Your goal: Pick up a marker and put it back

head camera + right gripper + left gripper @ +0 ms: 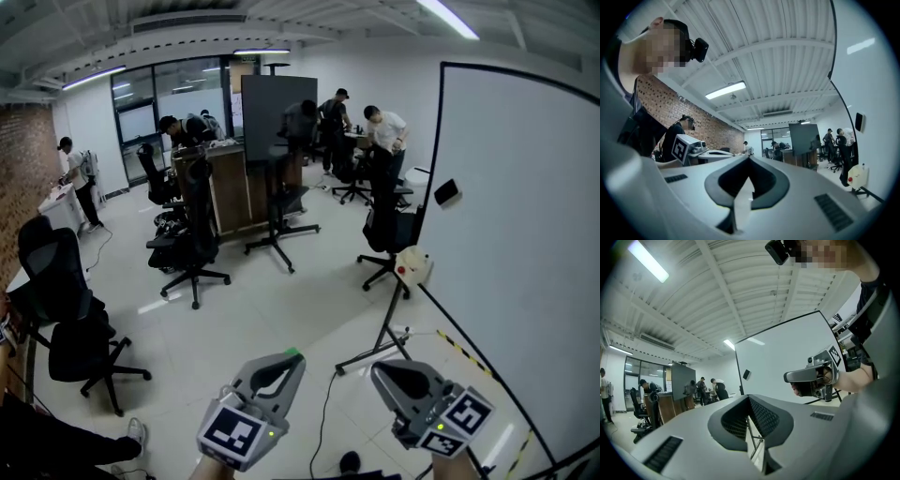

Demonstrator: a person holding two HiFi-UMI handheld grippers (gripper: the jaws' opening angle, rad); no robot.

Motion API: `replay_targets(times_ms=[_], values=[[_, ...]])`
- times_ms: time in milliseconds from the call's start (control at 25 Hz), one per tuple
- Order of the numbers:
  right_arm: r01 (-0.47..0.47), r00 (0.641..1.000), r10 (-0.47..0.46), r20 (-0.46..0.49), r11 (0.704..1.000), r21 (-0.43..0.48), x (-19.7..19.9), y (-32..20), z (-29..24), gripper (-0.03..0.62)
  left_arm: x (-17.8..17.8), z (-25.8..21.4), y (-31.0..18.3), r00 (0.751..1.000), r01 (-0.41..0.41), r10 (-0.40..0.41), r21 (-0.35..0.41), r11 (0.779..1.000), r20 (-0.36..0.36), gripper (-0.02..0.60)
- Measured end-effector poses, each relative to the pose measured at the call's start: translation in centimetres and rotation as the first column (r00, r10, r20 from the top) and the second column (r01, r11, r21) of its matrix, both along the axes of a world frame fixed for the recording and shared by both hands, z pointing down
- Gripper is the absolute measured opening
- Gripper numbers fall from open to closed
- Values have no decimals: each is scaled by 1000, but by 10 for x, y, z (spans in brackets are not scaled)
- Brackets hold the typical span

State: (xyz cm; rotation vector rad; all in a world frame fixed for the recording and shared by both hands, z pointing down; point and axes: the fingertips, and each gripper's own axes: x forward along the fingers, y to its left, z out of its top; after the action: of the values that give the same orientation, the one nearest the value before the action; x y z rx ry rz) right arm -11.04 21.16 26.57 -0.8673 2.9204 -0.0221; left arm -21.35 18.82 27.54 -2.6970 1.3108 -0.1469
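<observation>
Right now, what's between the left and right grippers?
Head view: only floor, crossed by a black cable, lies between the left gripper and the right gripper, both shut and empty.

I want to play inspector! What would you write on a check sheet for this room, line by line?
Surface: whiteboard on a stand, blank, no writing seen; pale floor below.
Job's things: nothing seen; only a small dark block sits on the whiteboard.
Clutter: round white device with a red button, by the whiteboard's edge.
Grippers: left tool has its jaws together with nothing between them; right tool is the same.
Cables: one black cable curls over the floor near the stand's foot.
Surroundings: office chairs, people at desks far back, brick wall on the left.
</observation>
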Motion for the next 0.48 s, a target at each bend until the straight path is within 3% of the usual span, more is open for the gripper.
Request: replay_targets(times_ms=[280,480], values=[[-15,1000,15,7,1000,-25,29,-64,11,18,29,5,-58,1000,-17,17,-18,1000,9,-2],[-18,1000,19,6,999,-41,66,-117,20,18,73,14,-112,999,-40,41,-36,999,23,-2]])
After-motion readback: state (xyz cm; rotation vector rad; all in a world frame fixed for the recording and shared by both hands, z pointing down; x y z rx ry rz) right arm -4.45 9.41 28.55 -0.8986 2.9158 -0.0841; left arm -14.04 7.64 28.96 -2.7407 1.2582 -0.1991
